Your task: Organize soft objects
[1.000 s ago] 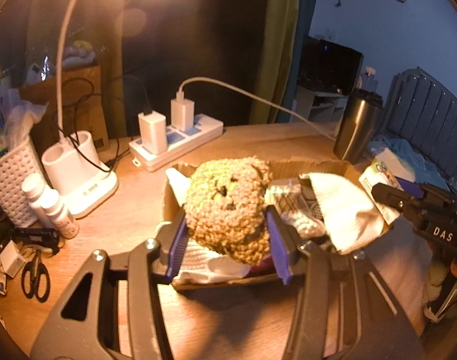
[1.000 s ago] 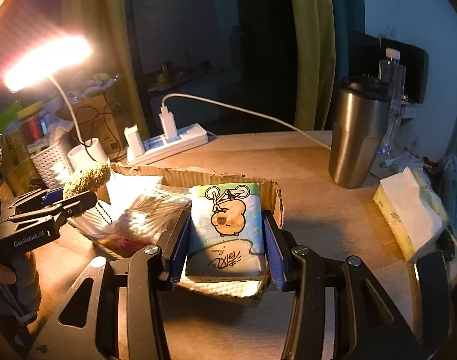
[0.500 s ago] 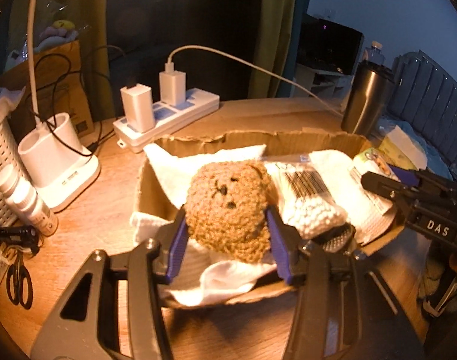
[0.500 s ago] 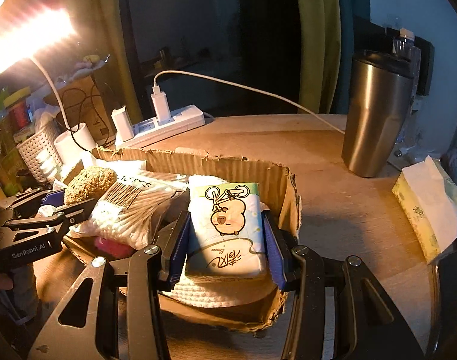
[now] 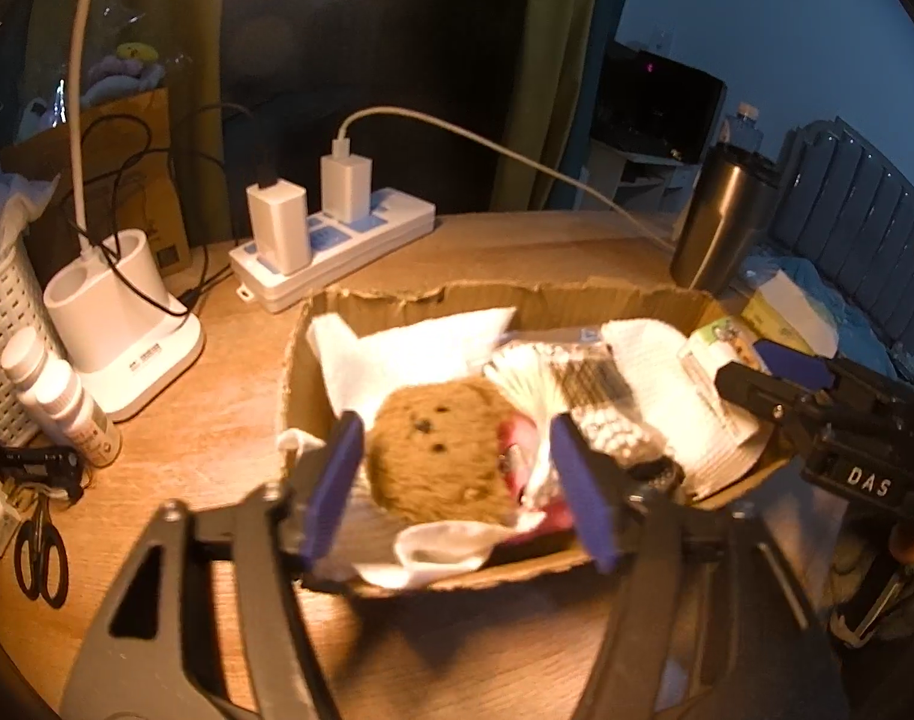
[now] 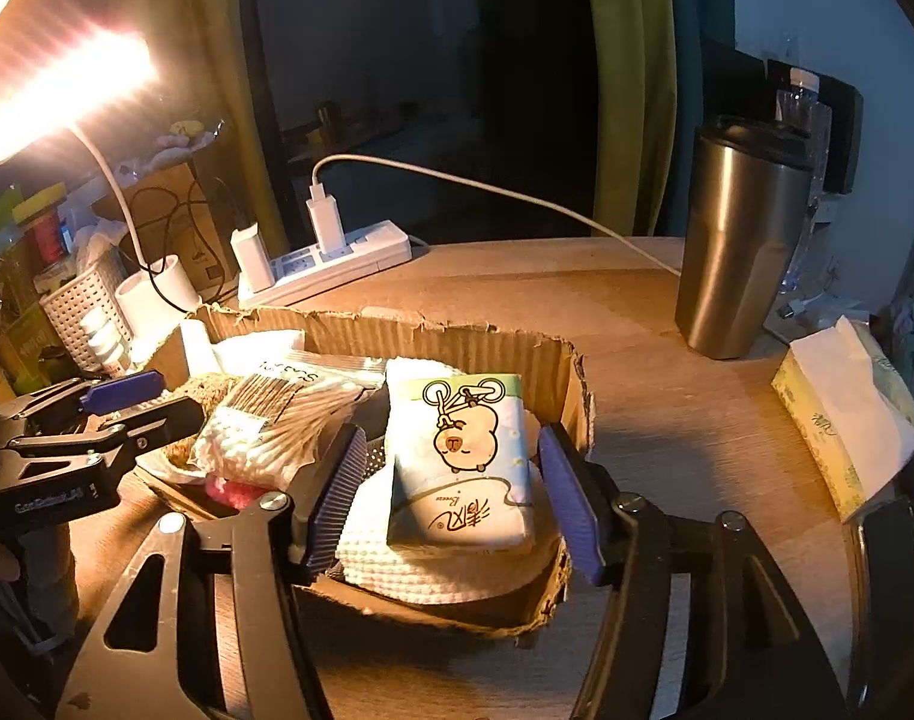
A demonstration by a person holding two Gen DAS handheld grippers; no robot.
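The left gripper (image 5: 453, 480) is opening its jaws over the near-left part of the cardboard box (image 5: 505, 294), and the crocheted brown toy (image 5: 441, 459) is sitting between the blue pads with a gap showing on either side, so nothing is pressing on it. It is resting low in the box on a white cloth (image 5: 420, 348), at about 7 o'clock from the box's middle. It is looking light, soft and springy; a grip across its round middle would be squashing it a little but should hold, since the yarn is rough rather than slick.

At the box's centre, a plastic bag of cotton swabs (image 6: 276, 420) is lying across the other items. It is probably crinkly and slippery, best taken across its fat end.

The right gripper (image 6: 450, 489) is also opening, its pads standing clear of the tissue pack (image 6: 463, 456) with the cartoon animal on it. That pack is lying flat on a white quilted cloth (image 6: 432, 570) at about 4 o'clock in the box, near the right wall. It is looking light and compressible with a smooth wrapper, so the long side edges would be the safest place to pinch.

Farther right, outside the box, a steel tumbler (image 6: 739, 246) is standing at 2 o'clock and an open yellow tissue box (image 6: 841, 426) at 3 o'clock.
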